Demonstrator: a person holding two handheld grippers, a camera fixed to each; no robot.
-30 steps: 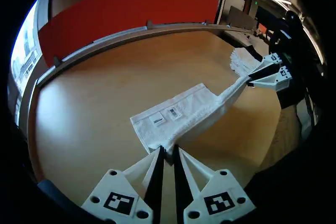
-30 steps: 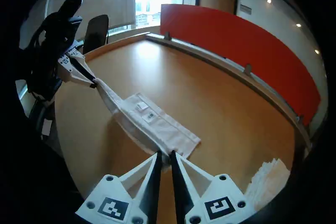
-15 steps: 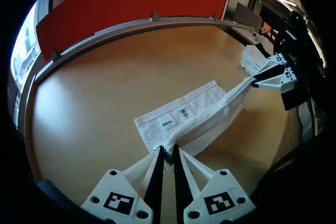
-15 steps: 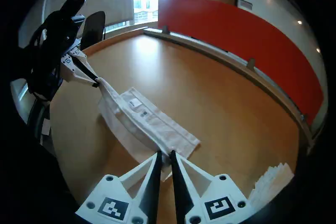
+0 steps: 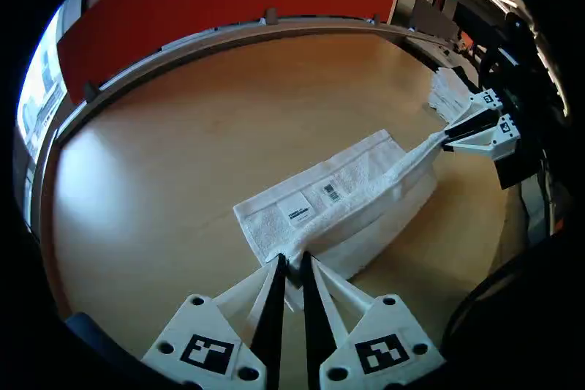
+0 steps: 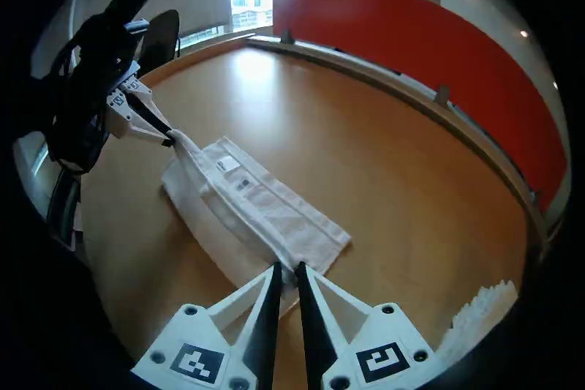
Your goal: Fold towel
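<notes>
Here the white towel (image 5: 344, 200) lay lengthwise on the wooden table (image 5: 168, 156), its near long edge raised. The left gripper (image 5: 292, 273) was pinched tight on one corner of that edge and the right gripper (image 6: 287, 273) on the other, with the fabric stretched between them. Folded cloths (image 5: 447, 94) sat far right.

On table (image 5: 183, 156): towel (image 5: 344, 196) (stack (image 5: 447, 94) perhaps beyond).

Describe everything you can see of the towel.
The towel is white terry cloth, long and narrow, with two small labels near one end. It lies partly on the wooden table, one long edge lifted and stretched between the left gripper and right gripper, each pinching a corner.
</notes>
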